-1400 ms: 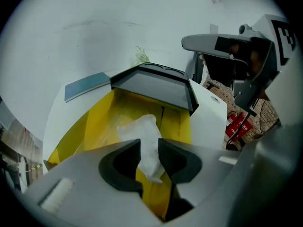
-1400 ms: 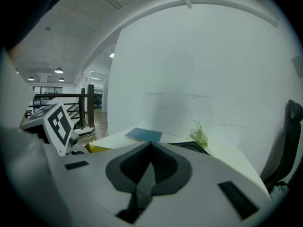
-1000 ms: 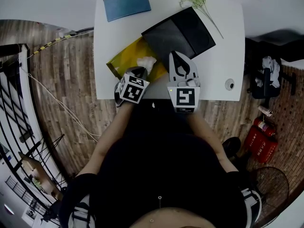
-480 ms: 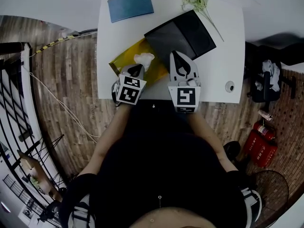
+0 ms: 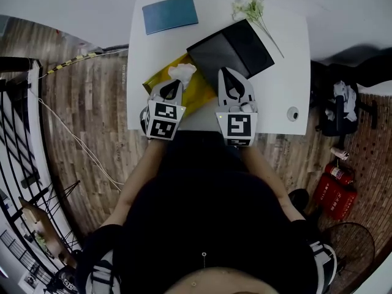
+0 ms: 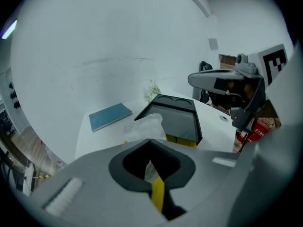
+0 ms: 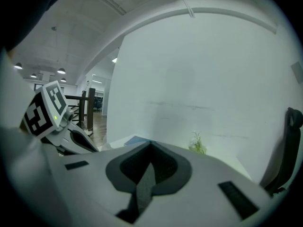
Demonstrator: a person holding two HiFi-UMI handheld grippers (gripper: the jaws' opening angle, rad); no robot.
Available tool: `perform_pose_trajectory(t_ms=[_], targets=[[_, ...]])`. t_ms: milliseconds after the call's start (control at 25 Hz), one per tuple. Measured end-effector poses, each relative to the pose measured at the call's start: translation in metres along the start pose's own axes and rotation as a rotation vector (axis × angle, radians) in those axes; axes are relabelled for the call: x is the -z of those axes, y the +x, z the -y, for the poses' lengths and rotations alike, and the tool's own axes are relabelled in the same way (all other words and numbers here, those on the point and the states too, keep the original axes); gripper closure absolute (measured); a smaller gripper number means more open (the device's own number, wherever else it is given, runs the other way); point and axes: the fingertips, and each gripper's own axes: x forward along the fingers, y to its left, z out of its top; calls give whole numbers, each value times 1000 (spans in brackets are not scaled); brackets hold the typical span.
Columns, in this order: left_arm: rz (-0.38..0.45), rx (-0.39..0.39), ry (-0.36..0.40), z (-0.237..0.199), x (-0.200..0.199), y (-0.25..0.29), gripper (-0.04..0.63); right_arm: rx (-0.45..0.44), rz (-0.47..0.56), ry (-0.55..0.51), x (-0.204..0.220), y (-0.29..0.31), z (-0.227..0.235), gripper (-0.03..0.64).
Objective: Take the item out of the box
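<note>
Three views split the scene between them. The head view alone gives the layout: a white table [image 5: 275, 103] with a yellow box [image 5: 199, 92] near its front edge, a black lid [image 5: 236, 49] lying across the box's far end, a blue book [image 5: 170, 14] at the far left and a sprig of flowers [image 5: 251, 8] at the far right. Only the left gripper view shows the left gripper [image 6: 150, 142] pinching: its fingers are clamped on the white item [image 6: 147, 126], with a strip of yellow showing through the slit below the grip. The right gripper view looks over the table at a bare wall, catching just the flowers [image 7: 198, 144] and a sliver of the book [image 7: 136, 140]; there the right gripper [image 7: 150, 146] has its fingers pressed together with nothing between them. The white item [image 5: 182, 72] is thin, crumpled and partly see-through. It bunches out just beyond the tips of the left gripper [image 5: 174, 84], over the box's near left corner and beside the lid's edge. Whether it is clear of the box I cannot tell. The right gripper [image 5: 228, 73] hovers over the lid's near edge, apart from the item.
</note>
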Motion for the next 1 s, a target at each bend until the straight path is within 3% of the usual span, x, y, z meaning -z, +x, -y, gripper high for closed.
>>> perform_pose_trajectory(t_ms=[1000], targets=[[442,-180,96,-14,-113,-92,584,89,196,-20,-75,-40,21,604]])
